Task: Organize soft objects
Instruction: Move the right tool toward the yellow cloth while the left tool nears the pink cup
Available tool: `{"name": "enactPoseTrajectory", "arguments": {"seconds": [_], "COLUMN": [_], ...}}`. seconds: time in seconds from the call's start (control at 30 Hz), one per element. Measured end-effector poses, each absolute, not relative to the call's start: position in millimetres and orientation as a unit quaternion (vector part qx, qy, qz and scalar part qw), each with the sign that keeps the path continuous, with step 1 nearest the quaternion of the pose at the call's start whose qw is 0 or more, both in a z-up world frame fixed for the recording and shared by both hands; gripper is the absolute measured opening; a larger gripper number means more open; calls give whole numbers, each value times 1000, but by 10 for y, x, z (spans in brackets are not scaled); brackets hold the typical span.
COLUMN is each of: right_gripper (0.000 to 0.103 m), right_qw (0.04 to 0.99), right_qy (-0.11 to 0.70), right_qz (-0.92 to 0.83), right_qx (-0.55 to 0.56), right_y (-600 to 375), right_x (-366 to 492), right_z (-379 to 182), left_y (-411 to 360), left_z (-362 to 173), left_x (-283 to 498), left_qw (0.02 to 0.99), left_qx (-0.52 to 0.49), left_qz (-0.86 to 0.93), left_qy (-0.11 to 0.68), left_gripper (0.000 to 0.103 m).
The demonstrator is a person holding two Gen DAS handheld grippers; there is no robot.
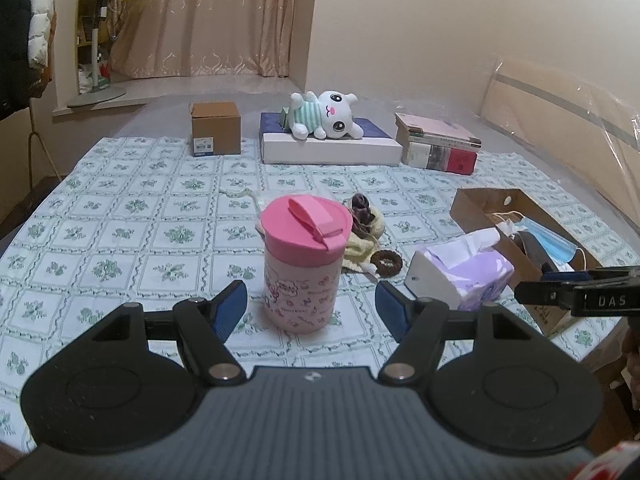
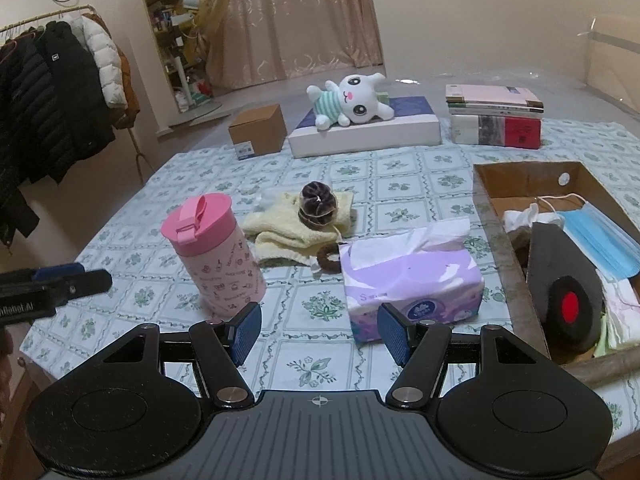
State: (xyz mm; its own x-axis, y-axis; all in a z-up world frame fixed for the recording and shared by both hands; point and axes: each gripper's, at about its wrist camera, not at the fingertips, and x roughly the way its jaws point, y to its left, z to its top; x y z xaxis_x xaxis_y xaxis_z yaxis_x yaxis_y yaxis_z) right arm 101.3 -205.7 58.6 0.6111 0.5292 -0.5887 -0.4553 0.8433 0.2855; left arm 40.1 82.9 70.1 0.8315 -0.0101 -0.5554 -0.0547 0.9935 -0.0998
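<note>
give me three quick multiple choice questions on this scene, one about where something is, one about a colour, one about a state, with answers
1. Where does the plush toy lie?
A. in the cardboard tray
B. on the flat white box
C. on the stack of books

2. What colour is the cup lid?
A. blue
B. green
C. pink

3. How do the jaws of the left gripper stand?
A. open, holding nothing
B. shut on the cup
C. shut on the tissue pack

Answers:
1. B: the toy rests on the white box at the far edge of the cloth, between the brown box and the books.
2. C: the lid and its flip tab are pink.
3. A: the blue pads stand wide apart either side of the cup, touching nothing.
</note>
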Motion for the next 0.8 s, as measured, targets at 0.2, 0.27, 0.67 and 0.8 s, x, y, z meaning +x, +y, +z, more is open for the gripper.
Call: {"name": "enactPoseTrajectory", "arguments": {"seconds": [0.2, 0.27, 0.67, 0.8], "right_gripper": [65, 65, 65, 65], "right_qw": [896, 896, 886, 873], "right_qy": [343, 342, 333, 328], "right_qz": [279, 280, 322, 354], "right_qx": [37, 30, -30, -65], "right_y": [-2044, -2029, -1690, -1444], "right_x": [1184, 1277, 2181, 2529], "right_z": [579, 576, 475, 405], "left_y": [1033, 1151, 2060, 2250], "left_z": [825, 859, 738, 649], "left_x": [567, 651, 1498, 1864], "left_qw": [956, 956, 946, 941], "left_qx": [-51, -43, -22, -9], "left_qz": [-5, -5, 0, -13], "left_qy": [288, 289, 324, 337], "left_gripper": [68, 68, 69, 71]}}
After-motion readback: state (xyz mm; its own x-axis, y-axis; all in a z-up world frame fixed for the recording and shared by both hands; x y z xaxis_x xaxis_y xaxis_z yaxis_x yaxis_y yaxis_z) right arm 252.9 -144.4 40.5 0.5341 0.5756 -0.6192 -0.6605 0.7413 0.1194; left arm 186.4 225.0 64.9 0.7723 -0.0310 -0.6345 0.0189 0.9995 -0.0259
